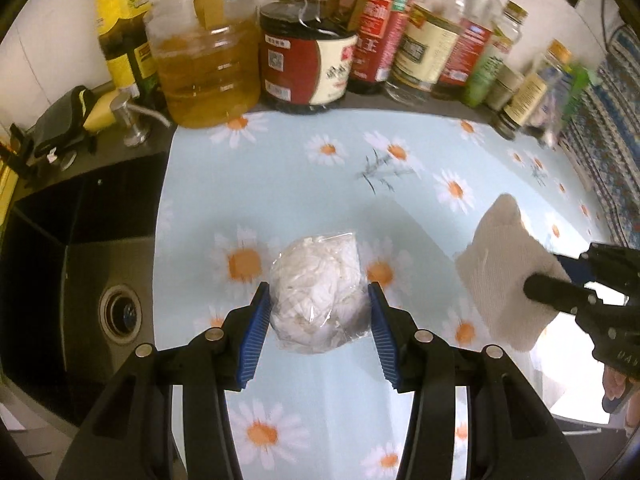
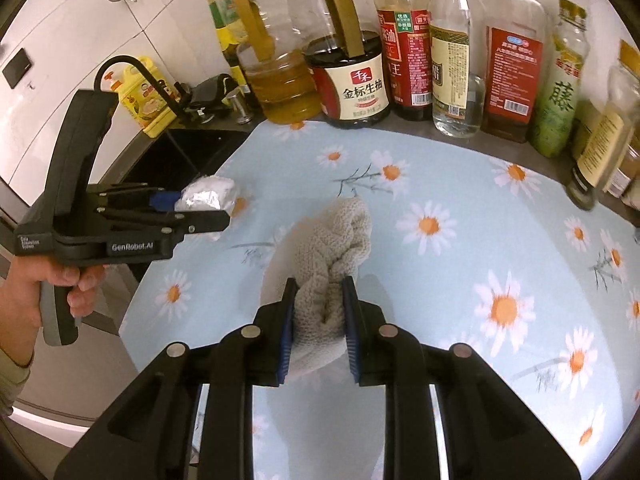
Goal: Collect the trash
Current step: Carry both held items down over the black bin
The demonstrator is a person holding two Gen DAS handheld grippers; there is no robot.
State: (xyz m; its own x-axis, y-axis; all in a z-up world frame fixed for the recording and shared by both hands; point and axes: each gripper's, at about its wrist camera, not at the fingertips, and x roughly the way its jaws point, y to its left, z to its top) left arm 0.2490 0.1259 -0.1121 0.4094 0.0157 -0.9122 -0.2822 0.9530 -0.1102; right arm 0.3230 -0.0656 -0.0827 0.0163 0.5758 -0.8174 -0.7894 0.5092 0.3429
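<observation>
My left gripper (image 1: 319, 298) is shut on a clear plastic bag stuffed with crumpled white paper (image 1: 318, 294), held above the daisy-print mat (image 1: 304, 184). In the right wrist view the same bag (image 2: 208, 194) shows at the tip of the left gripper (image 2: 184, 208), which a hand holds at the left. My right gripper (image 2: 319, 292) is shut on a beige knitted cloth (image 2: 336, 248), bunched between its blue pads and lifted off the mat (image 2: 460, 184). From the left wrist view that cloth (image 1: 508, 276) hangs at the right, in the right gripper (image 1: 556, 280).
A row of oil and sauce bottles (image 1: 304, 60) lines the back of the counter, also seen as bottles (image 2: 404, 64) in the right wrist view. A dark sink (image 1: 72, 264) with a drain lies left of the mat. A yellow bottle (image 2: 146, 100) stands by the black tap.
</observation>
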